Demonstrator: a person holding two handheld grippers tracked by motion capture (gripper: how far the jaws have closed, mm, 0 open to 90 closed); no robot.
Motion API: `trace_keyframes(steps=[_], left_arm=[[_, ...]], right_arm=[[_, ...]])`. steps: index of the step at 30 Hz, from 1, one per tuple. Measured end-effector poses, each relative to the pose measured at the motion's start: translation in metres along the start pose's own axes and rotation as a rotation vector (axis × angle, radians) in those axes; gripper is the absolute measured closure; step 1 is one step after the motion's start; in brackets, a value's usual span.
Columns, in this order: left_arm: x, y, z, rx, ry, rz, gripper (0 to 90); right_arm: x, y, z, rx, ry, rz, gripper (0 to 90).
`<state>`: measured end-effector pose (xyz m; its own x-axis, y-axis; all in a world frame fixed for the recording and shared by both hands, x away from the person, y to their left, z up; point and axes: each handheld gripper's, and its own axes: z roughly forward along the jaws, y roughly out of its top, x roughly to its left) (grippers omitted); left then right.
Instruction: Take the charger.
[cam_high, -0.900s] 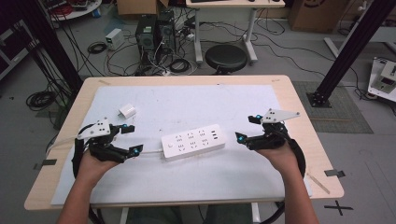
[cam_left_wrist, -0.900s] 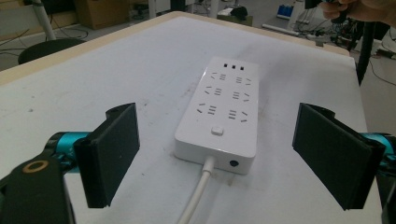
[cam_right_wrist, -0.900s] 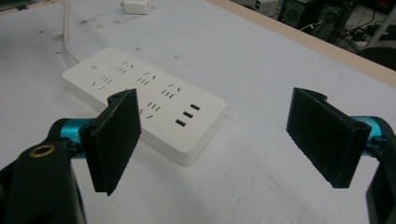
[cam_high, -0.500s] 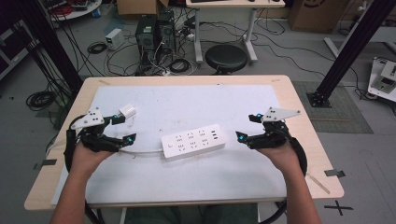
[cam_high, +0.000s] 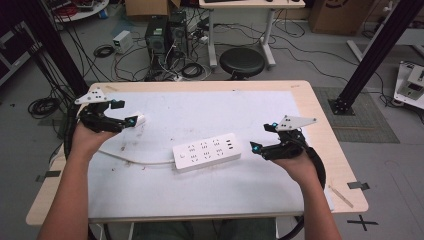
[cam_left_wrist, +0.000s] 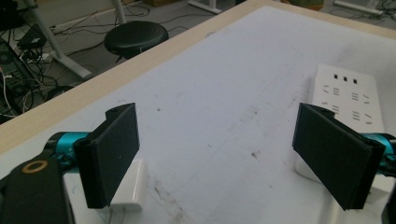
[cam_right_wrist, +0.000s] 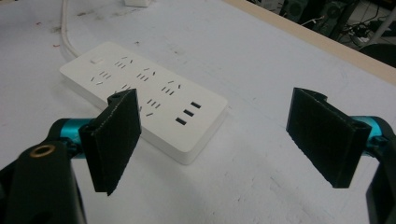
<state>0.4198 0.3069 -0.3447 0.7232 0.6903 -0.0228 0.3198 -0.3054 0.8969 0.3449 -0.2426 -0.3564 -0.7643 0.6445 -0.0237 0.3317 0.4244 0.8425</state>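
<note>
Here, the likeliest fault is judged to be a missed or skewed grasp on the white plug (cam_high: 138, 120), which lies near the left rear of the surface (cam_high: 210, 107). In the left gripper view the plug (cam_left_wrist: 128, 186) is seen beside and partly behind one jaw rather than squarely between the two, so if the jaws were closed from this stance it could be pushed aside or clipped at a corner. A second risk comes from the white cord (cam_high: 135, 159): it runs across the surface to the power strip (cam_high: 206, 151), and a sharp pull on the plug could drag or swing the strip, which is held down by nothing.

The left gripper (cam_high: 131, 120) is seen with its jaws spread wide; nothing is clamped, and whether one jaw already brushes the plug cannot be told. The right gripper (cam_high: 256, 148) is likewise spread wide and empty, poised just beside the right end of the power strip (cam_right_wrist: 144, 100), apart from it and above the surface.
</note>
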Motion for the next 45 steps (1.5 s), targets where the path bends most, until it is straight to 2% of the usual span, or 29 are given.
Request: trace_keyframes(steps=[2,4,5,6,8,9,13,16,23,34,35,36,38,42,45], left_arm=[[0.016,-0.001,0.015,0.051,0.006,0.011,14.8],[0.021,-0.002,0.02,0.052,0.015,-0.004,14.8],[0.034,-0.008,0.031,0.05,0.02,-0.024,14.8],[0.034,-0.008,0.031,0.05,0.02,-0.024,14.9],[0.044,-0.016,0.041,0.097,0.04,-0.049,14.9],[0.053,-0.024,0.05,0.128,0.045,-0.071,14.9],[0.062,-0.036,0.061,0.146,0.061,-0.084,14.9],[0.069,-0.047,0.072,0.174,0.044,-0.093,14.9],[0.073,-0.058,0.083,0.217,0.048,-0.089,14.9],[0.076,-0.065,0.086,0.244,0.065,-0.111,16.0],[0.076,-0.065,0.086,0.244,0.065,-0.111,16.6],[0.076,-0.066,0.087,0.269,0.069,-0.114,17.2],[0.076,-0.067,0.088,0.275,0.068,-0.113,19.9],[0.074,-0.067,0.091,0.302,0.075,-0.093,23.8],[0.073,-0.066,0.091,0.303,0.09,-0.09,26.5]], right_arm=[[0.0,0.0,0.002,0.006,0.002,-0.008,18.3],[0.0,-0.001,0.003,0.012,0.0,-0.002,18.3],[0.0,-0.001,0.003,0.012,-0.001,0.0,18.3],[0.0,-0.001,0.003,0.012,-0.001,0.0,18.3],[0.0,-0.002,0.004,0.009,-0.002,0.0,18.2],[0.001,-0.003,0.004,0.016,-0.006,0.008,18.3],[0.002,-0.005,0.007,0.031,-0.007,0.007,18.2],[0.001,-0.006,0.009,0.041,-0.01,0.01,18.2],[0.001,-0.005,0.014,0.052,-0.012,0.005,18.3],[0.001,-0.005,0.013,0.052,-0.012,0.008,18.2],[0.001,-0.005,0.013,0.052,-0.012,0.008,18.2],[0.002,-0.005,0.013,0.053,-0.013,0.007,18.3],[0.002,-0.005,0.013,0.05,-0.013,0.006,18.3],[0.002,-0.005,0.012,0.045,-0.013,0.007,18.3],[0.002,-0.005,0.012,0.046,-0.014,0.008,18.3]])
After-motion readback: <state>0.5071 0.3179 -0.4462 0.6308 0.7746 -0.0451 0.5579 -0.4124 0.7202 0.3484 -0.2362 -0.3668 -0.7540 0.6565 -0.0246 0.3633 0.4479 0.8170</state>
